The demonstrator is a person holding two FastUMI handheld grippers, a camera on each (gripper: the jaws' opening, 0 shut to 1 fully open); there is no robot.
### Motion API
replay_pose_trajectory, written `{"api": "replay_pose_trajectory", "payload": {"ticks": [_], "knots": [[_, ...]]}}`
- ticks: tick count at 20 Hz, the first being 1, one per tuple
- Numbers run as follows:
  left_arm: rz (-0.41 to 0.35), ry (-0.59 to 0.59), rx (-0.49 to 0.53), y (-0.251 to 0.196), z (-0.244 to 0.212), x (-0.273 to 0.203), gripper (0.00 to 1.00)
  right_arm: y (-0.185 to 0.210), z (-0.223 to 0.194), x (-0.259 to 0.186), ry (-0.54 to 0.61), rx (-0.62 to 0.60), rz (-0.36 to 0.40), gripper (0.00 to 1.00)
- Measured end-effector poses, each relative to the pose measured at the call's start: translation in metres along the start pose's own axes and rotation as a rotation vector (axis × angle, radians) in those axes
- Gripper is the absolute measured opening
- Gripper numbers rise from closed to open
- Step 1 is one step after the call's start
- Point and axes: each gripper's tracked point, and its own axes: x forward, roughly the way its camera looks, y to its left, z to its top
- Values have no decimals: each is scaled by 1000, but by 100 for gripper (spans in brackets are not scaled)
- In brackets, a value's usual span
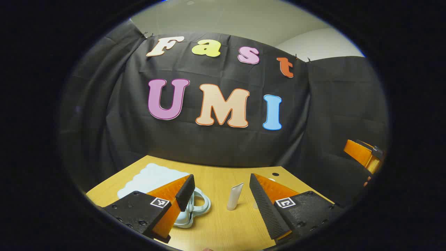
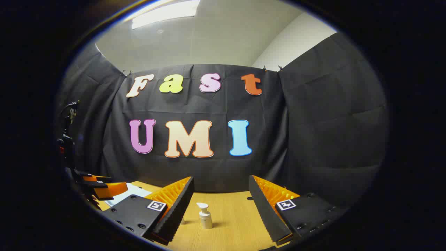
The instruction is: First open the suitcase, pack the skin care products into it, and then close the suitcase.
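A pale blue suitcase point(image 1: 153, 176) with a wavy edge lies flat on the wooden table point(image 1: 216, 223), its looped handle point(image 1: 201, 205) just beyond my left finger. A white tube point(image 1: 235, 197) stands upright on the table ahead of my left gripper point(image 1: 221, 177), which is open and holds nothing. In the right gripper view a small white pump bottle point(image 2: 205, 216) stands on the table point(image 2: 230, 223) ahead of my right gripper point(image 2: 221, 179), also open and empty. The suitcase's corner point(image 2: 130, 191) shows at the left there.
The black cloth wall closes the table's far side and both flanks. The right gripper point(image 1: 364, 155) hangs at the right edge of the left gripper view; the left gripper point(image 2: 104, 188) is low at the left of the right gripper view. A small hole point(image 1: 275, 174) marks the tabletop.
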Motion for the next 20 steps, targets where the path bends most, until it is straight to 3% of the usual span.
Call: {"api": "replay_pose_trajectory", "payload": {"ticks": [7, 15, 20], "knots": [[27, 63, -31, 11, -10, 19, 94, 4, -13, 6, 29, 32, 30, 99], [24, 275, -89, 27, -41, 96, 94, 9, -38, 6, 105, 38, 77, 99], [25, 458, -204, 34, -78, 150, 95, 14, -55, 0, 148, 46, 95, 99]]}}
